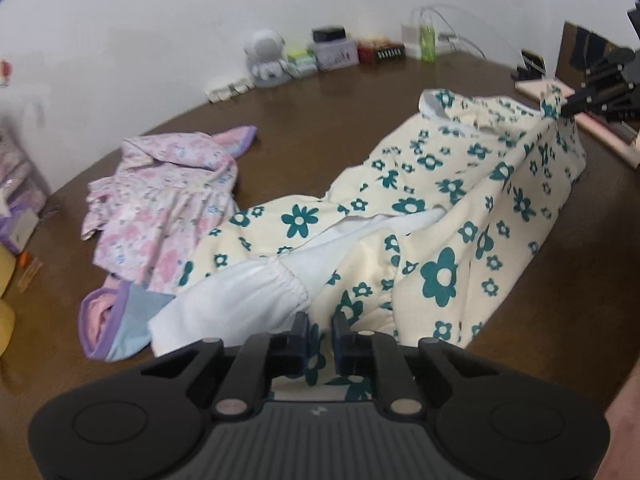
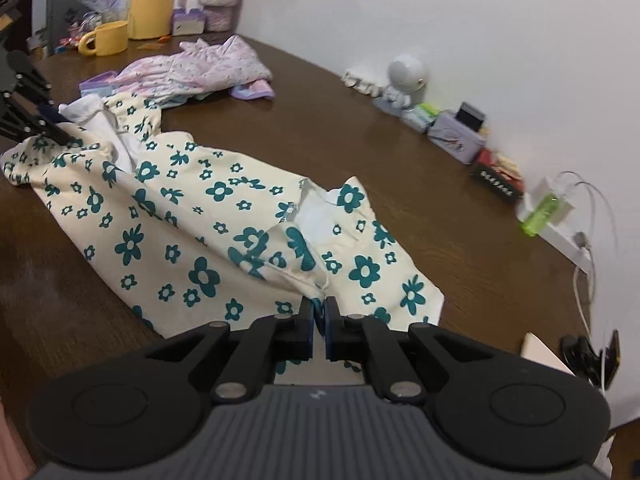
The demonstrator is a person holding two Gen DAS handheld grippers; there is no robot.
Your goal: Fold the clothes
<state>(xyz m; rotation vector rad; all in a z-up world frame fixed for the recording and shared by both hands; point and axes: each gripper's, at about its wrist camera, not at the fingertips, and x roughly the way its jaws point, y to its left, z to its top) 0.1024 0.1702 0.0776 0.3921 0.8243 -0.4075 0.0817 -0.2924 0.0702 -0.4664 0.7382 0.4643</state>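
A cream garment with teal flowers (image 1: 440,200) lies stretched across the brown table (image 1: 320,120), its white lining showing near the elastic hem. My left gripper (image 1: 320,322) is shut on the garment's near edge. In the left wrist view, my right gripper (image 1: 562,110) pinches the far corner and holds it slightly raised. From the right wrist view, the right gripper (image 2: 319,312) is shut on a fold of the same garment (image 2: 180,208), and the left gripper (image 2: 60,136) grips the other end. A pink floral garment (image 1: 168,200) lies crumpled beside it.
Along the wall stand a white astronaut figure (image 1: 266,56), small boxes (image 1: 336,54) and a green bottle (image 1: 427,42). A yellow mug (image 2: 108,38), a yellow jug (image 2: 154,0) and tissue packs sit at the table's far end. White cables (image 2: 580,264) trail by the wall.
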